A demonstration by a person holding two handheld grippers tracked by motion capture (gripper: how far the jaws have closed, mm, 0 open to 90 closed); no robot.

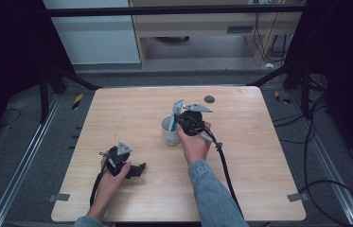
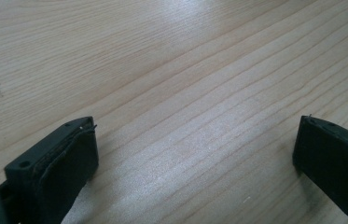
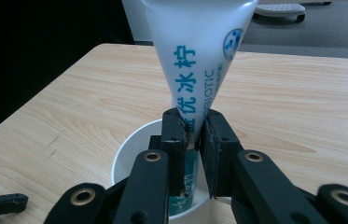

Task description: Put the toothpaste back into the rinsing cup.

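Tube (image 3: 195, 51) axis: upright, cap end down inside the cup (image 3: 129, 149).
Right gripper (image 3: 194, 135): clamped on the tube, directly above the cup.
Left gripper (image 2: 195, 154): wide, empty, near-left on the table (image 1: 259, 156).

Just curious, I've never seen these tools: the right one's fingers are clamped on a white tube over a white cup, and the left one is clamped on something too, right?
Not quite. The left gripper holds nothing: the left gripper view shows its fingers wide apart over bare table. The right gripper does clamp the white tube over the white cup.
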